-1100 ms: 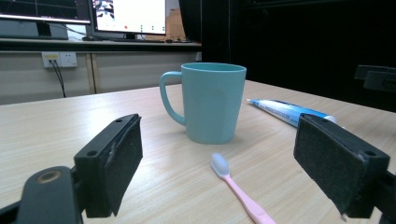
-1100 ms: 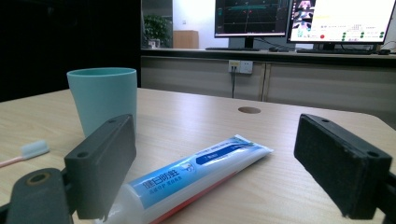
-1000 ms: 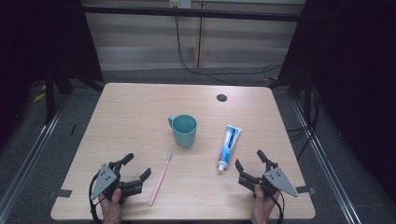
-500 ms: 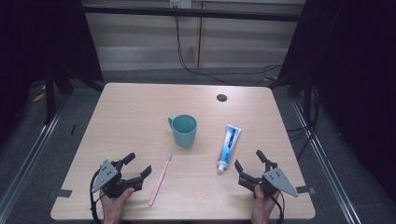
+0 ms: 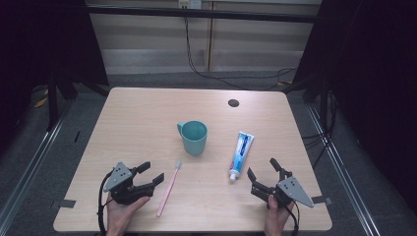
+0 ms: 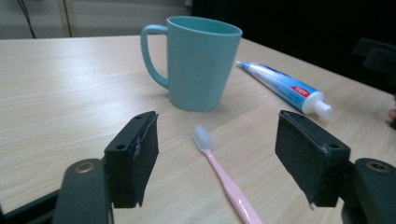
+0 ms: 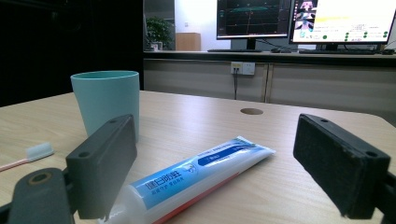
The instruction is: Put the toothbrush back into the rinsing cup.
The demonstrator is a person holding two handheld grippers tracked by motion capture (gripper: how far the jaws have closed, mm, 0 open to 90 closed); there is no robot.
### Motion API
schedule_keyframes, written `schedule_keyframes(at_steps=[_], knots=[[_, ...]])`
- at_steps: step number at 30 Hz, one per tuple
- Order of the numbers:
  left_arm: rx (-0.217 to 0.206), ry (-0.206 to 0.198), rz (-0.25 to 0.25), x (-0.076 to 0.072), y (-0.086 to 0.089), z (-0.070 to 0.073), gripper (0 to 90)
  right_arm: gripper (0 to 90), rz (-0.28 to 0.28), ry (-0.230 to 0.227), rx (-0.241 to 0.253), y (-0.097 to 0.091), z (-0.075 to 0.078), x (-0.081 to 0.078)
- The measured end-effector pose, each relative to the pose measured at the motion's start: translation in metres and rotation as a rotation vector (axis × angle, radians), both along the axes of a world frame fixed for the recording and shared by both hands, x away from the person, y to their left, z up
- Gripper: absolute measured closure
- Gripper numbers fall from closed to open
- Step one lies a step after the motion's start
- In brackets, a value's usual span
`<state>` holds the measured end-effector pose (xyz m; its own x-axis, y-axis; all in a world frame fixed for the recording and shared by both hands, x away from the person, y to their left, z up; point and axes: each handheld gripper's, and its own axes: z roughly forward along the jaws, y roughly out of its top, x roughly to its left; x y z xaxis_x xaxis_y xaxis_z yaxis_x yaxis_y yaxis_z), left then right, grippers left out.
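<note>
My left gripper (image 5: 151, 173) sits lower left, jaws apart on nothing though they've just been closing. The pink toothbrush (image 5: 168, 189) lies just right of it, long axis running up-frame, bristles toward the teal mug (image 5: 193, 137).

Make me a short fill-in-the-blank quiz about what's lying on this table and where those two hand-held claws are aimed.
1. The pink toothbrush lies flat with its bristles pointing toward the teal ____.
2. The left gripper has its jaws open, and between them the left gripper view shows the ____.
3. The toothpaste tube has its white ____ end nearest the right gripper.
4. The mug stands ____ on the table.

Missing words: mug; toothbrush; cap; upright
</note>
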<state>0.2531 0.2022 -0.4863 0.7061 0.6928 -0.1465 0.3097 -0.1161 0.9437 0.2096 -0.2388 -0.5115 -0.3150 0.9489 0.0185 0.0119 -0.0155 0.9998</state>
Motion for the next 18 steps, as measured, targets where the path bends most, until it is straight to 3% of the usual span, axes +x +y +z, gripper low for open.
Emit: schedule_keyframes(at_steps=[1,11,12,18], knots=[[0.013,0.006,-0.018,0.001,0.000,0.001,30.8,12.8,-0.001,-0.001,0.001,0.000,0.000,0.000],[0.028,0.058,-0.025,0.001,0.000,0.004,33.5,12.9,-0.023,0.000,-0.001,0.001,0.000,0.000],[0.059,0.076,-0.030,0.002,0.000,0.007,33.3,12.8,-0.024,0.001,0.000,0.001,0.000,0.000],[0.094,0.110,-0.078,0.003,-0.004,0.013,38.1,12.8,-0.022,0.001,0.001,0.001,0.000,0.000]])
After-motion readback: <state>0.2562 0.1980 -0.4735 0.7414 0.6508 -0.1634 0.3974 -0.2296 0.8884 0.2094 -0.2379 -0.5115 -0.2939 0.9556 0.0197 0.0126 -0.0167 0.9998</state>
